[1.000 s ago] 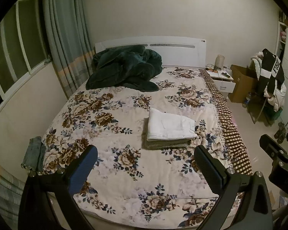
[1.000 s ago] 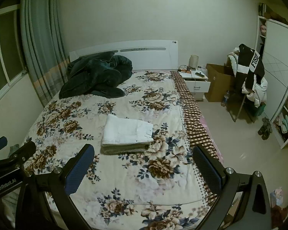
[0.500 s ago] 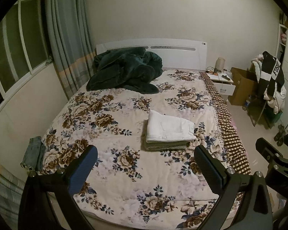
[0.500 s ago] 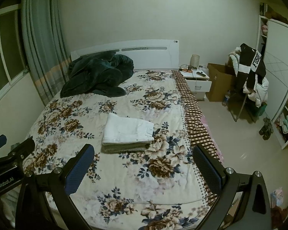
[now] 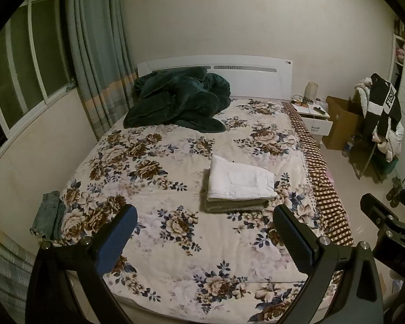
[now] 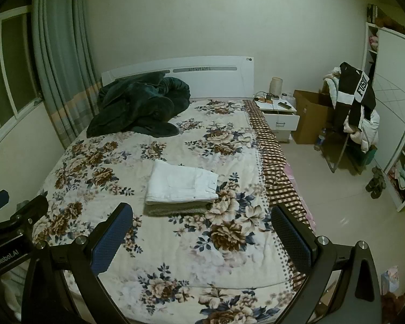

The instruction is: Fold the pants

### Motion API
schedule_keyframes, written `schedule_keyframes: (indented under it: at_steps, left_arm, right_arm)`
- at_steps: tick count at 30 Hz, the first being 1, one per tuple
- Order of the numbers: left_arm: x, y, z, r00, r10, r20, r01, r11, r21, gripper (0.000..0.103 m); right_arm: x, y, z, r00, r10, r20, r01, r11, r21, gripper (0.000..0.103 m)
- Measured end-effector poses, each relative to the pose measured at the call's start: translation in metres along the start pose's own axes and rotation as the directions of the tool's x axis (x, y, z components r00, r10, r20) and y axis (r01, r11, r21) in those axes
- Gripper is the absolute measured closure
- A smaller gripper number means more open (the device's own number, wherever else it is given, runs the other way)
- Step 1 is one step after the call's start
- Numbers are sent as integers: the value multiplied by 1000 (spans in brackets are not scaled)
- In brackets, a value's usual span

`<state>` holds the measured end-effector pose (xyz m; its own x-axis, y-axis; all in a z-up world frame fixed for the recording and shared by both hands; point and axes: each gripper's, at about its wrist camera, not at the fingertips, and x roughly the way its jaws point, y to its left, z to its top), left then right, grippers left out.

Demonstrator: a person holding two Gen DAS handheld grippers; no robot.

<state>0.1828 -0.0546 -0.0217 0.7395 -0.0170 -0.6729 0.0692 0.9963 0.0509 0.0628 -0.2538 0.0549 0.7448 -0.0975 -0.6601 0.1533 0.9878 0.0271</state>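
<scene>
Pants (image 5: 240, 182) (white, folded) lie atop a greenish folded garment (image 5: 235, 205) on the bed (image 5: 159, 178). Left gripper (image 5: 205, 232) and right gripper (image 6: 202, 229) hover above with jaws spread, empty.

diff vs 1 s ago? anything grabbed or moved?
Nothing grabbed or released. Both cameras drifted slightly; the view shifts a little, so both hands moved a touch. Left gripper and right gripper stay open and empty. Folded white pants still sit on the folded stack on the floral bed, unmoved.
</scene>
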Motion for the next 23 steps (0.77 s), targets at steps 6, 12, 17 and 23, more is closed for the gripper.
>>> schedule_keyframes:
  at_steps: [6, 12, 17, 23]
  left_arm:
    - [-2, 0, 0, 1000, 3, 0, -3, 1000, 4, 0]
    - [-1, 0, -1, 1000, 4, 0, -4, 1000, 4, 0]
    - [-1, 1, -1, 1000, 4, 0, -4, 1000, 4, 0]
    - [-2, 3, -3, 1000, -5, 0, 5, 1000, -6, 0]
  right_arm:
    - [0, 1, 0, 1000, 2, 0, -2, 1000, 2, 0]
    - [-1, 0, 0, 1000, 5, -2, -5, 1000, -1, 0]
    - [-1, 0, 0, 1000, 5, -2, -5, 1000, 1, 0]
    - [-1, 1, -1, 1000, 6, -2, -6, 1000, -2, 0]
